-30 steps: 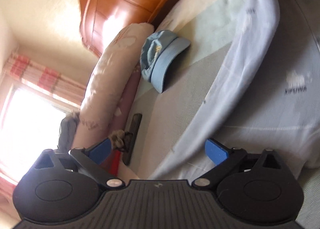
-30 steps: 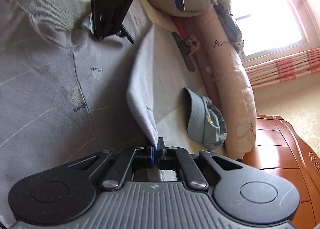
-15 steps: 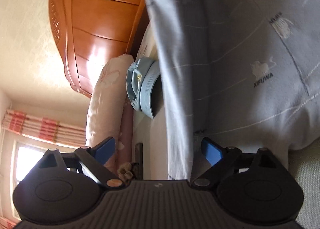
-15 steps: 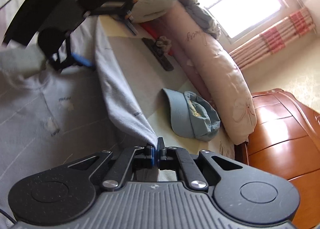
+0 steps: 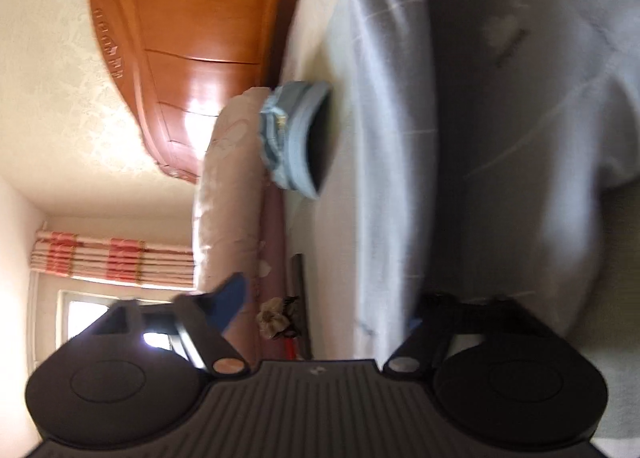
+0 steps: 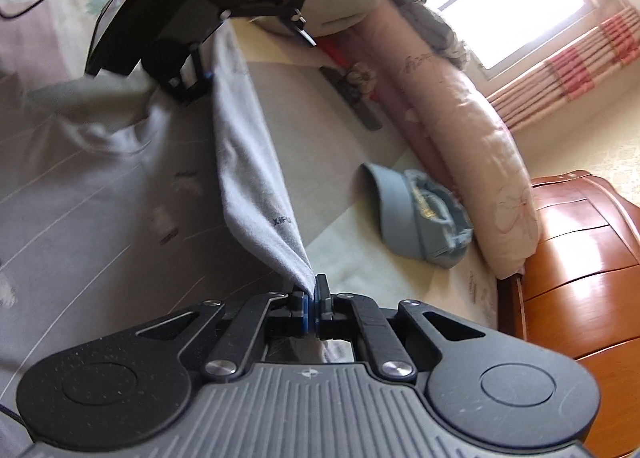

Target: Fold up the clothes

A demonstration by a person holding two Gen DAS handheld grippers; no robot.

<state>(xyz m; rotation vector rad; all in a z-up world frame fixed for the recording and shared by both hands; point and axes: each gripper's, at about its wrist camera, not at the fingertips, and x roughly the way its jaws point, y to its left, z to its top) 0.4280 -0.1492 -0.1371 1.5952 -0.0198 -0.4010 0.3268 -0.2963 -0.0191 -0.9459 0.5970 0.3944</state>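
A light grey shirt (image 6: 248, 162) with small printed logos lies spread on the bed. My right gripper (image 6: 312, 294) is shut on one corner of its edge and holds it a little above the sheet. From there the edge runs taut up to my left gripper (image 6: 254, 50), which a person's hand holds at the top left. In the left wrist view the shirt's raised edge (image 5: 392, 138) passes between the blue pads of the left gripper (image 5: 326, 306). Its jaws are closing; the left pad still stands off the cloth and the right pad is hidden behind it.
A light blue cap (image 6: 420, 214) lies on the pale sheet (image 6: 360, 250) beside the shirt. Behind it runs a long pink bolster (image 6: 460, 130), with a dark flat remote-like thing (image 6: 352, 98) at its foot. A wooden headboard (image 6: 580, 258) closes the bed's end.
The left gripper has rolled and sunk onto the shirt's edge, and its jaws have narrowed around it. The right gripper has risen with the corner, pulling the edge straight.
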